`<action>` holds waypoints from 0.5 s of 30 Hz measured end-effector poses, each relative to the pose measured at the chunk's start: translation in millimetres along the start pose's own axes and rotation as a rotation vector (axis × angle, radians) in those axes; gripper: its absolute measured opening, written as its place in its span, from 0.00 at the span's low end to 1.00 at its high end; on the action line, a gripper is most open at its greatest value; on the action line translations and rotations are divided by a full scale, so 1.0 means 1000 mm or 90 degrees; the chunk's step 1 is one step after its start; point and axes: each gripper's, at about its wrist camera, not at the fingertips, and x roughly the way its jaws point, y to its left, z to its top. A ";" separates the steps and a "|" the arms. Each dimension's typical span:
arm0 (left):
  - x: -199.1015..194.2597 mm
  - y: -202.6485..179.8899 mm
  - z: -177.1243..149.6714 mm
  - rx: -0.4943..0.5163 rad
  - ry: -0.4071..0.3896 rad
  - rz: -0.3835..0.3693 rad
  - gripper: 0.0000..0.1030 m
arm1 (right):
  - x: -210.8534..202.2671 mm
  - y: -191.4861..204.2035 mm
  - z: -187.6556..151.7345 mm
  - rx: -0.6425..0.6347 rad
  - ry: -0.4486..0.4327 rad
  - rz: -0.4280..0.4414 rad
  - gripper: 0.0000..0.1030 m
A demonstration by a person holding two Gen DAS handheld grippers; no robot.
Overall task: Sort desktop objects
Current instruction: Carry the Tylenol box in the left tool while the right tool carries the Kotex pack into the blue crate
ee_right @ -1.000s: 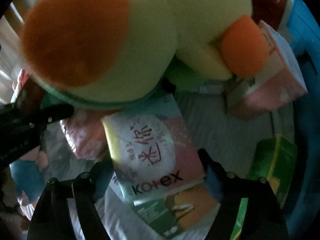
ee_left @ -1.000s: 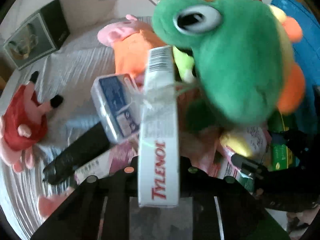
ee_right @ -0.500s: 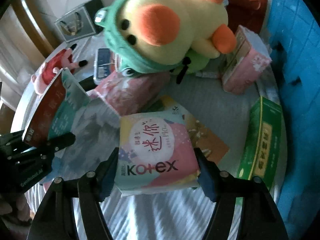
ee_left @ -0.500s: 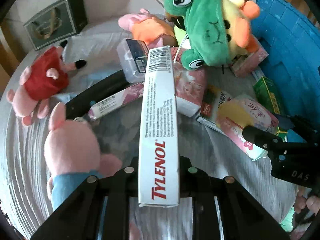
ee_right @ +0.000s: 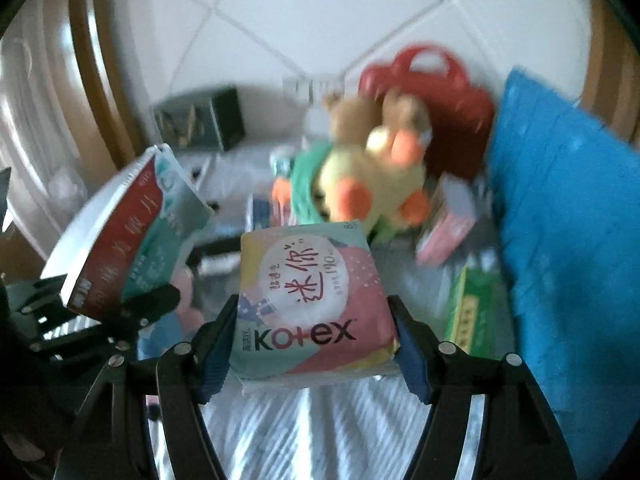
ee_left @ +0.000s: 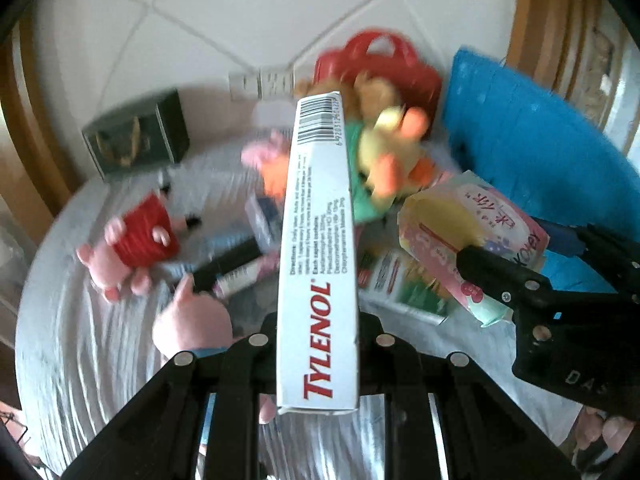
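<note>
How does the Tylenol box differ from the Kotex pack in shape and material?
The Tylenol box is long, narrow, stiff white card; the Kotex pack is squarish, soft and pastel. The left gripper holds the box, the right gripper the pack. Both are off the table.

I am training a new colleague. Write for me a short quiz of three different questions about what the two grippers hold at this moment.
1. True or false: the left gripper is shut on the Tylenol box.
2. Which item does the right gripper hold? A) green box B) Kotex pack C) plush duck
3. Fill in: the large bin at the right edge is coloured ____.

Key:
1. True.
2. B, the Kotex pack; the green box lies on the table and the plush duck sits behind.
3. Blue, the blue bin.
</note>
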 end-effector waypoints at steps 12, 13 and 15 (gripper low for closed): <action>-0.101 -0.112 0.054 0.045 -0.200 -0.057 0.18 | -0.181 -0.050 0.023 0.030 -0.260 -0.138 0.68; -0.108 -0.128 0.057 0.045 -0.218 -0.066 0.18 | -0.195 -0.061 0.021 0.030 -0.279 -0.144 0.68; -0.117 -0.155 0.063 0.045 -0.241 -0.077 0.18 | -0.216 -0.080 0.016 0.025 -0.304 -0.156 0.68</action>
